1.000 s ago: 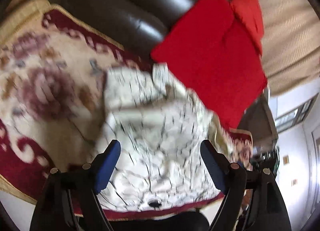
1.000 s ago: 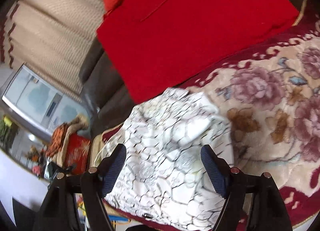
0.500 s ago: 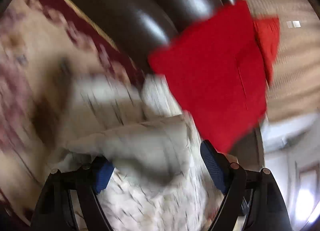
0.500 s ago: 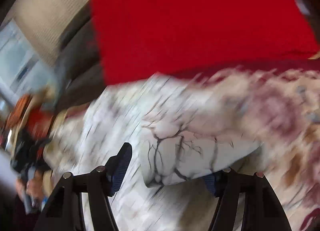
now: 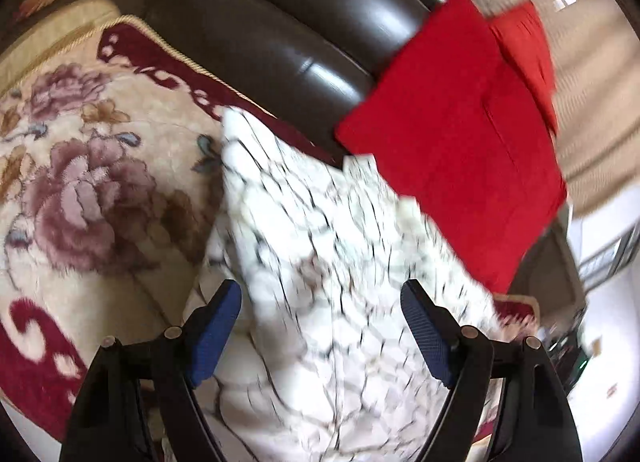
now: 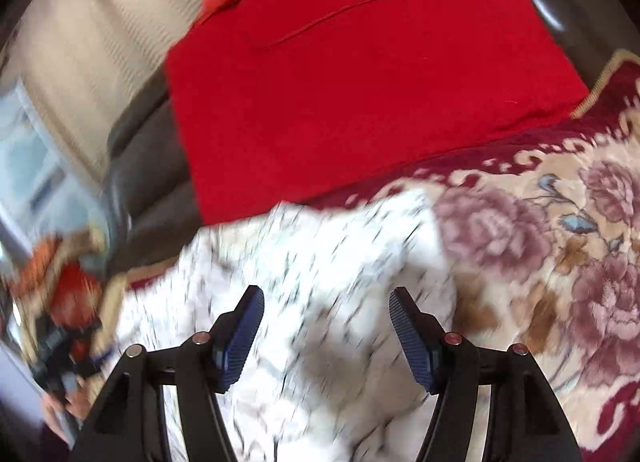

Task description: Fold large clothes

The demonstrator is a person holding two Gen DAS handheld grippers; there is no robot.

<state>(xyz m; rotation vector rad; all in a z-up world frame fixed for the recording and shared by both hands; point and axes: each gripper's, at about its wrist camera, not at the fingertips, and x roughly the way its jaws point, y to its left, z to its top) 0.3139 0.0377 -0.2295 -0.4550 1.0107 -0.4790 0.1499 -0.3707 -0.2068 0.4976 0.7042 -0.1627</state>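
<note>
Up close in the left wrist view: left gripper (image 5: 321, 304) spread wide, blue pads (image 5: 214, 332) apart, nothing pinched between them. Below and ahead, the white garment (image 5: 340, 282) with its black crackle print, heaped and rumpled on the floral blanket (image 5: 80, 189), blurred in places. Beside the garment to the left, big mauve roses and a dark red border. Farther back, the dark leather sofa back (image 5: 280, 33), then a red cushion (image 5: 452, 149) leaning against it, one corner touching the garment's far edge.

Over to the right wrist view: right gripper (image 6: 326, 324) also open wide, ribbed blue pads (image 6: 412, 342) clear of the cloth, holding nothing. Just past them, the same white garment (image 6: 320, 282), heavily smeared, lying on the floral blanket (image 6: 560, 262). Beyond it, the red cushion (image 6: 360, 81) filling the upper middle, propped upright. Off to the far left, blurred clutter, too smeared to name.
</note>
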